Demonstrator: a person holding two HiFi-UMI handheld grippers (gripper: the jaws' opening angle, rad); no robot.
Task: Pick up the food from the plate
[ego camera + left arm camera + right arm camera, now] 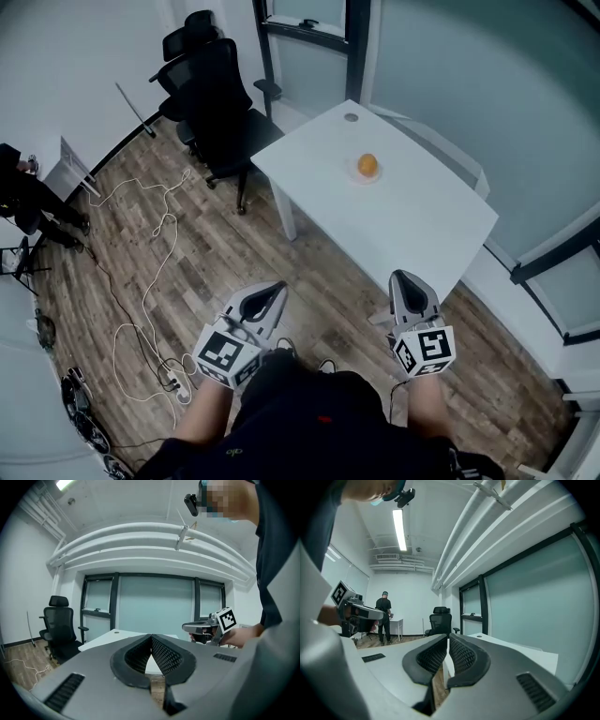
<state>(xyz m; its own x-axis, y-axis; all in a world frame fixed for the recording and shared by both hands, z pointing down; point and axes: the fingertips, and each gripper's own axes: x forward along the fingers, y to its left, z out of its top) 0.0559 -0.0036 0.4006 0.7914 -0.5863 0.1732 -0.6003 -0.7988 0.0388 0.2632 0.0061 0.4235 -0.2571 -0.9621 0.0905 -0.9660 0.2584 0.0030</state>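
A round orange piece of food (367,165) lies on a small white plate (355,175) near the middle of the white table (412,225). Both grippers are held low in front of the person, well short of the table and apart from the plate. My left gripper (276,290) has its jaws together with nothing between them, its tips meeting in the left gripper view (151,637). My right gripper (403,278) is likewise shut and empty (447,638). The food does not show in either gripper view.
Black office chairs (217,89) stand at the table's far left corner. White cables (155,234) and a power strip (176,380) lie on the wood floor. Glass walls (487,84) run behind the table. A person (384,616) stands by a small desk across the room.
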